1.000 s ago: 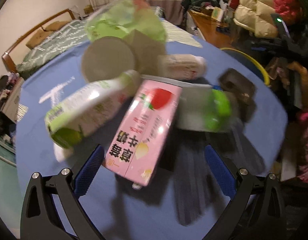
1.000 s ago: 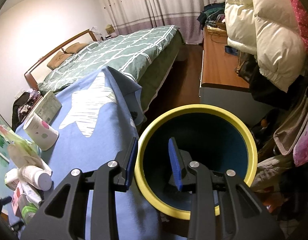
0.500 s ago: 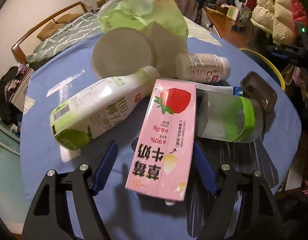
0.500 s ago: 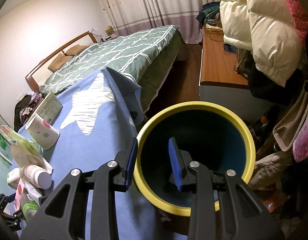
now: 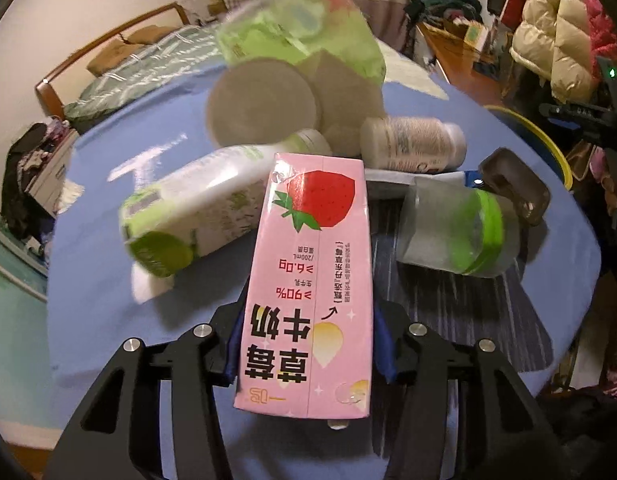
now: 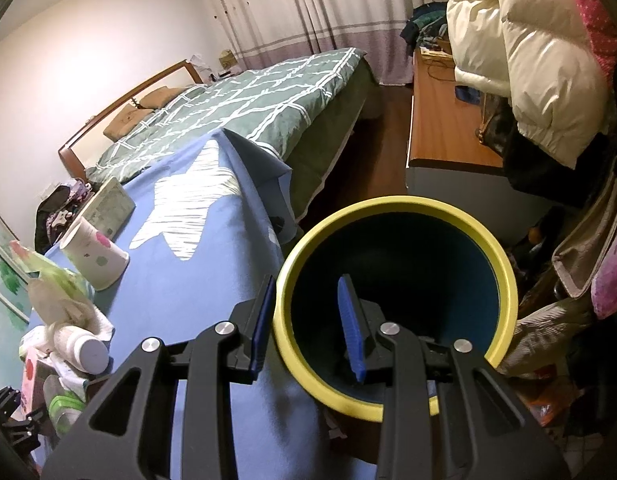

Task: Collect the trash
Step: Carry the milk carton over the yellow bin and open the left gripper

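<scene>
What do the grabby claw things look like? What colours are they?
Both look the same. The left gripper and the right gripper each have two chunky black arms with cut-out holes and round silver bolts. Each finger ends in a flat, bright blue pad with fine ridges. No cables, labels or sleeves are visible.

Walls: plain pale wall (image 6: pixel 88 52) on the left, brightly lit.
Window: long striped curtains (image 6: pixel 308 12) with small dots hang at the far end.
Bed: wooden headboard (image 6: pixel 120 108) at the left wall, green quilt (image 6: pixel 260 100) with white diamond lines.
Floor: dark wood floor (image 6: pixel 384 140) between bed and desk.
Desk: long wooden top (image 6: pixel 440 128) on the right.
Clothing: puffy cream jacket (image 6: pixel 520 60) hangs over the desk.
</scene>
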Available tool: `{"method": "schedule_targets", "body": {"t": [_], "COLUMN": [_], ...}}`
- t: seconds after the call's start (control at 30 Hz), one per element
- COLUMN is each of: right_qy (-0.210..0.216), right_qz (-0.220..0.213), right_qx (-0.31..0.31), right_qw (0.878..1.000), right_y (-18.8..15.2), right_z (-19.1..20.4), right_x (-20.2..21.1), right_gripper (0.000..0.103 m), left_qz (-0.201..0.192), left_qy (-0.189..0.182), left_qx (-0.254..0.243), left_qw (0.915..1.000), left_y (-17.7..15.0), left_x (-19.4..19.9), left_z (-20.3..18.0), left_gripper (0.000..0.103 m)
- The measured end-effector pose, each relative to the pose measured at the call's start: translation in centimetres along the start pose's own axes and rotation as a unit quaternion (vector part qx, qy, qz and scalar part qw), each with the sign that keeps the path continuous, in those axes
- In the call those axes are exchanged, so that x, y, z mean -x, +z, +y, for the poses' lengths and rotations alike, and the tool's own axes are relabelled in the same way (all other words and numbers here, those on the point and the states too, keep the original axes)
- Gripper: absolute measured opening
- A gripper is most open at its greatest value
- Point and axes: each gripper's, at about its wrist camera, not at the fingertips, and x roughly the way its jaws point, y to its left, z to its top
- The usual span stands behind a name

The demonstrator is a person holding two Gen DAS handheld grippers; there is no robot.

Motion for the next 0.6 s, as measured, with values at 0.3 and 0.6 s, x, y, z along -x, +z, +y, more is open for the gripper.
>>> {"method": "schedule_targets", "body": {"t": [0.3, 0.6], "right_qy": [-0.009, -0.043], "right_qz": [-0.016, -0.029], "right_qx": [0.016, 0.015], "right_qw": [1.000, 0.999], "right_y": [-0.6, -1.8], "right_z": [-0.5, -4.1], "right_x": [2.8, 5.7], "right_gripper": [0.031, 0.032], "left_qz": [-0.073, -0.082], "left_qy": [-0.018, -0.085], "left_qx": [-0.006, -0.059], "left_qw": [0.9971, 0.9913], "left_y": [1.6, 8.1], "left_x": [6.5, 4.1], "left_z": [-2.9, -11.4], "left_gripper": [0.050, 0.050]}}
